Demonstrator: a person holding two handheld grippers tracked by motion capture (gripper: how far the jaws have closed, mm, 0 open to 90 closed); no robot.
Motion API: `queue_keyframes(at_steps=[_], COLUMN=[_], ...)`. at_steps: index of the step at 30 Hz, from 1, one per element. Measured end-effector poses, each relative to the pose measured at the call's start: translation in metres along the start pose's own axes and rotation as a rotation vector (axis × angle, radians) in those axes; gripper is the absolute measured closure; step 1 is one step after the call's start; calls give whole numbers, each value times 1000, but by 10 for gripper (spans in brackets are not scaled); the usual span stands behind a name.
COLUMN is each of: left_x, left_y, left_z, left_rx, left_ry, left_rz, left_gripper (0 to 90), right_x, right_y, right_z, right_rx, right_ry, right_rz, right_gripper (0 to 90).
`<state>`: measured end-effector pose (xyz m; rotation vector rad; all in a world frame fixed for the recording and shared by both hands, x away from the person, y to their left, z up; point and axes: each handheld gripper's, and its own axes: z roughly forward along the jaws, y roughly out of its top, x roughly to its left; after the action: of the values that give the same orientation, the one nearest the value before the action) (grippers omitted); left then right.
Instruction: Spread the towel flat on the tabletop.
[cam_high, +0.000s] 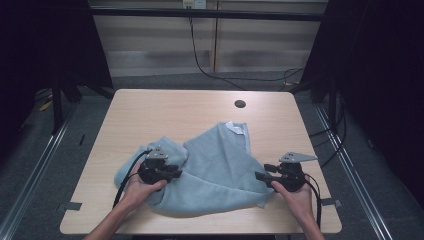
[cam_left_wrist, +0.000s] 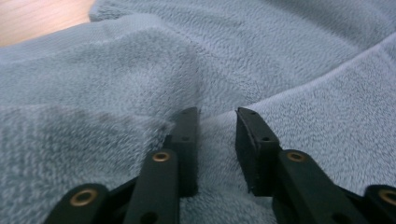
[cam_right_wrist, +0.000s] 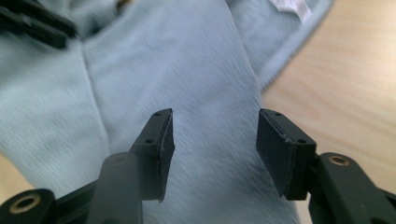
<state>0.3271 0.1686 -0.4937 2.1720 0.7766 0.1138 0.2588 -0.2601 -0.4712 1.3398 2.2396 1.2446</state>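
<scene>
A light blue fleece towel (cam_high: 220, 170) lies crumpled on the near half of the wooden table (cam_high: 170, 110), with a white label (cam_high: 233, 127) at its far corner. My left gripper (cam_high: 175, 173) rests on the towel's left folds. In the left gripper view its jaws (cam_left_wrist: 217, 116) stand a little apart, with the towel (cam_left_wrist: 140, 70) under and between them, unpinched. My right gripper (cam_high: 261, 172) is at the towel's right edge. In the right gripper view it (cam_right_wrist: 215, 116) is open wide above a band of the towel (cam_right_wrist: 205, 60); the label (cam_right_wrist: 292, 7) shows at top right.
A round cable hole (cam_high: 240, 104) sits near the table's far edge. Bare wood (cam_right_wrist: 341, 79) lies right of the towel. The left gripper (cam_right_wrist: 37, 23) shows at the top left of the right gripper view. Dark frames and cables surround the table.
</scene>
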Motion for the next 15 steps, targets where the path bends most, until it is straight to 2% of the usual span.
queue_keyframes(at_steps=[2,3,5,6,7,8,9,10,11,12,13,14,15], left_x=[8,8,15,16,16,15,15,15,15,15,14,14,14], left_y=[-10,-10,-20,-22,-22,-24,-24,-24,-24,-25,-25,-25,-25], left_z=[-11,-11,-19,-21,-21,-24,-24,-24,-24,-25,-25,-25,-25], left_rx=[-10,-10,-39,-43,-43,-43,-42,-42,-44,-47,-49,-50,-51], left_ry=[28,28,10,6,6,11,11,11,12,17,21,23,24], left_rz=[-19,-19,-65,-67,-67,-73,-69,-69,-72,-77,-76,-78,-79], left_gripper=[729,730,729,728,727,721,716,714,714,711,711,708,699], right_x=[-10,-12,-15,-14,-14,-9,-7,-5,-5,2,2,4,10], right_y=[-9,-10,-12,-12,-12,-10,-9,-7,-7,-1,-1,3,18], right_z=[2,2,7,11,11,25,29,33,33,34,34,32,23], right_rx=[37,33,35,44,44,98,115,119,119,82,82,69,6], right_ry=[-15,-8,21,42,42,44,46,58,58,44,44,43,73], right_rz=[21,30,59,59,59,28,21,12,12,-25,-25,-38,-53], right_gripper=[414,411,390,393,393,392,415,564,564,759,759,806,845])
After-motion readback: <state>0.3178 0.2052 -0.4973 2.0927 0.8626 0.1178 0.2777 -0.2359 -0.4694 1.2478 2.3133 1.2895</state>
